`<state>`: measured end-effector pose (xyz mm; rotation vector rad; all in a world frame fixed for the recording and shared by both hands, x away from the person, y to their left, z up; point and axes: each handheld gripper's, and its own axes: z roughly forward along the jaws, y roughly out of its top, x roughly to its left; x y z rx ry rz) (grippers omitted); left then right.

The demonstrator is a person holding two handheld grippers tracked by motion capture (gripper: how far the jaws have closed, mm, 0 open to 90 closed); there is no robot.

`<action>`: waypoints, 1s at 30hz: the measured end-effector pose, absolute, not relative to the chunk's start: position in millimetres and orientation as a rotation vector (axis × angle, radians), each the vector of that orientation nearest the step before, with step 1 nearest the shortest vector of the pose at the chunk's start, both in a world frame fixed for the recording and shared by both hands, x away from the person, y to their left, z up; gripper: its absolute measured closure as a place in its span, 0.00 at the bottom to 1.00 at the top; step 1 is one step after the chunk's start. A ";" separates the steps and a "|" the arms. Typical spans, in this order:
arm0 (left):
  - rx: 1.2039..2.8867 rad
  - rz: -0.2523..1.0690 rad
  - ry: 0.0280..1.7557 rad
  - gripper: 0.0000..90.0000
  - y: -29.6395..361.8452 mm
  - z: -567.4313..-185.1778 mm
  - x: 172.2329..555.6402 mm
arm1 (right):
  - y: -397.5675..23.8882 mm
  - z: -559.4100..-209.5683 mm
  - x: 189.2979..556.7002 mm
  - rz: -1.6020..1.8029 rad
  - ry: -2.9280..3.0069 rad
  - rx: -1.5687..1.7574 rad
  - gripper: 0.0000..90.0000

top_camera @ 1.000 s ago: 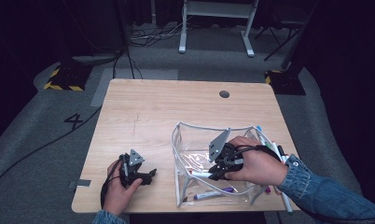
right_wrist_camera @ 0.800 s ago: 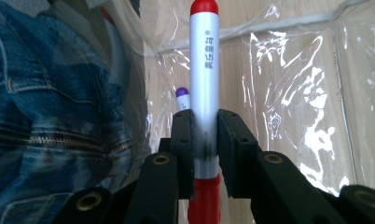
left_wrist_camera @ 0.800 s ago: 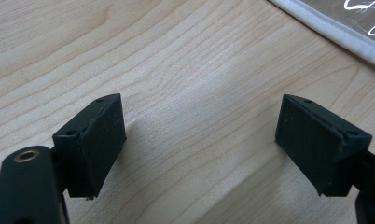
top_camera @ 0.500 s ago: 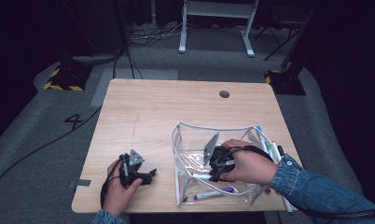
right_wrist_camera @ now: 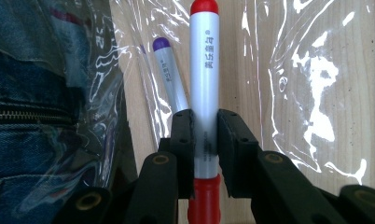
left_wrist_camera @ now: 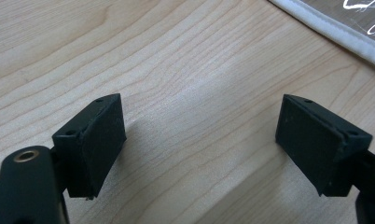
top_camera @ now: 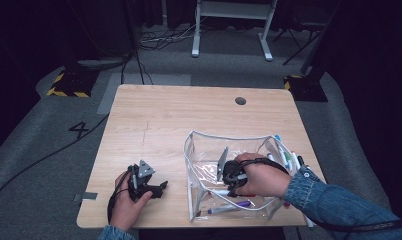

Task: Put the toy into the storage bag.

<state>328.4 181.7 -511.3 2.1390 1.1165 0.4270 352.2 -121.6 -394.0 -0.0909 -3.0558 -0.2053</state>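
High view: a person stands at a light wooden table (top_camera: 189, 115), a hand-held gripper in each hand, with a clear plastic pouch (top_camera: 204, 145) lying open on the right half.
Right hand-held gripper (top_camera: 230, 176): reaches down inside the pouch, clenched on a red-capped marker (right_wrist_camera: 204, 88); in the right gripper view the marker's white barrel stands upright between the two pads, gripped near its lower red end.
Why held so: a grip close to one end leaves most of the barrel free, so I judge the marker is being placed into, or drawn from, the pouch.
Purple-capped marker (right_wrist_camera: 169, 79): lies on the pouch floor just beside the red one, apart from the jaws.
Other pens (top_camera: 288, 159): bunched against the pouch's right wall.
Left hand-held gripper (left_wrist_camera: 202, 140): released and empty, jaws spread over bare wood at the table's near-left, out of the way.
Edges: the pouch's white-trimmed rim (left_wrist_camera: 335, 32) lies near the left gripper; its soft walls crowd the right hand.
Open room: the far and left parts of the table are bare.
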 end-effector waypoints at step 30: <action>2.142 0.433 1.114 0.17 181.1 -511.3 329.0 | -190.3 -298.9 350.2 -1.040 -3.104 -0.498 0.59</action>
